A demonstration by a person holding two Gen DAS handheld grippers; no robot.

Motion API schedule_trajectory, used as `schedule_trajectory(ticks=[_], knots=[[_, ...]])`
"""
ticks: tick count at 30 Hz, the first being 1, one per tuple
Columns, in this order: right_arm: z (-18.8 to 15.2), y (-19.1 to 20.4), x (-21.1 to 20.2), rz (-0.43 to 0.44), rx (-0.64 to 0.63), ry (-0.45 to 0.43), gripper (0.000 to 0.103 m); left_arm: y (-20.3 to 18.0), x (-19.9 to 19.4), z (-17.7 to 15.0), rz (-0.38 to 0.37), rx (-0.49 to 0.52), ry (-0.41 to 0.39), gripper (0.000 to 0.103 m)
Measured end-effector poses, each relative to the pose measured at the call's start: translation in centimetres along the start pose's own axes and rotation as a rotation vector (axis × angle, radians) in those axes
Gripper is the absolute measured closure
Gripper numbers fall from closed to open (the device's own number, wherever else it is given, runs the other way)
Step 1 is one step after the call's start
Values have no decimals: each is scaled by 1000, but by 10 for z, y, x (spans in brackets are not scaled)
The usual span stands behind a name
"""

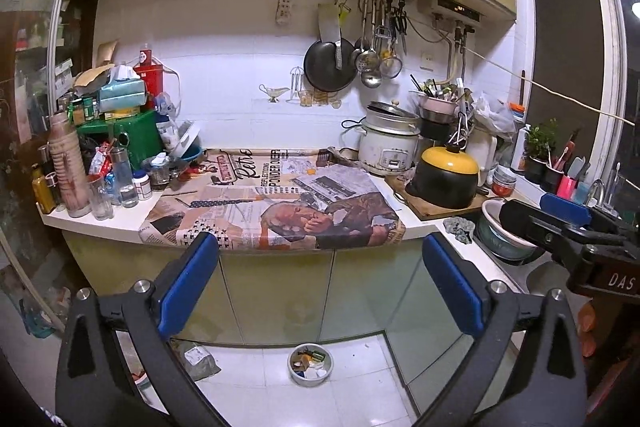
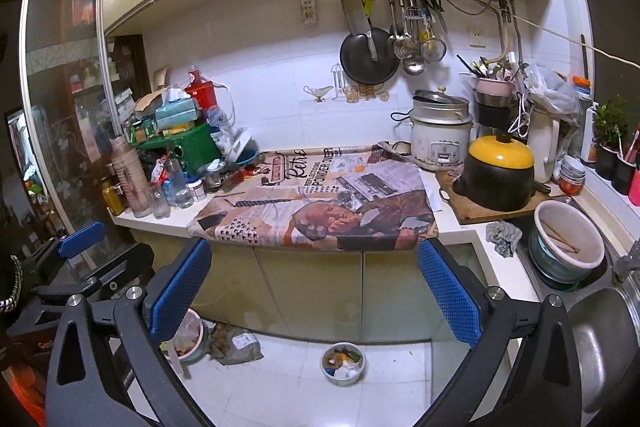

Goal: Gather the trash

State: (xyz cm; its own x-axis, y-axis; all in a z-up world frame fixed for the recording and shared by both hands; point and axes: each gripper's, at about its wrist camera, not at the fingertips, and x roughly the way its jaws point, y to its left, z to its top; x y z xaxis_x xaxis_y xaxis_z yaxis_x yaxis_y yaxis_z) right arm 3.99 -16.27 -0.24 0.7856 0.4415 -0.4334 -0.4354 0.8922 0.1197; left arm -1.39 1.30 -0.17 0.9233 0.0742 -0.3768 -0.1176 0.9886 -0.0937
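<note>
While the small bowl of trash (image 1: 310, 364) sits on the floor tiles at the foot of the cabinet doors, holding scraps of wrapper and paper, we note nothing in either hand-held gripper. The bowl lies low and central in both wrist views, well below the surface edge.

Left hand-held gripper (image 1: 320, 281): jaws wide, blue pads well apart, nothing between them. Right hand-held gripper (image 2: 314, 285): likewise wide and empty. Both point toward the cabinets, tilted somewhat downward.

Near the bowl on the floor: a crumpled grey bag (image 2: 236, 343) to its left, and beside that a pale tub (image 2: 188, 337) partly hidden behind the right gripper's finger. We cannot tell whether these count as trash.

Above, the surface (image 1: 120, 217) carries a printed newspaper-pattern cloth (image 1: 280, 203) whose middle is bare of loose scraps. A crumpled grey rag (image 2: 503, 233) lies at the sink corner.

Judgement: the collecting looks largely done or between items, with both grippers free. The next move, if any, calls for choosing a remaining piece, the floor bag or the rag being candidates, then lowering one gripper over it before closing.
</note>
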Motion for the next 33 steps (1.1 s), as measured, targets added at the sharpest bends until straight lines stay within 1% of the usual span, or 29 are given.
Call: schedule_trajectory(ticks=[14,21,33], knots=[[-2,-3,-5,-8,-6,6,0,-5,1,-3,-9,0,-1,1],[-2,-9,-7,-10,-6,3,0,-12,4,-1,-43,-1,7,1],[2,-17,-10,-5,0,-9,0,-17,5,3,-54,5,-2,1]])
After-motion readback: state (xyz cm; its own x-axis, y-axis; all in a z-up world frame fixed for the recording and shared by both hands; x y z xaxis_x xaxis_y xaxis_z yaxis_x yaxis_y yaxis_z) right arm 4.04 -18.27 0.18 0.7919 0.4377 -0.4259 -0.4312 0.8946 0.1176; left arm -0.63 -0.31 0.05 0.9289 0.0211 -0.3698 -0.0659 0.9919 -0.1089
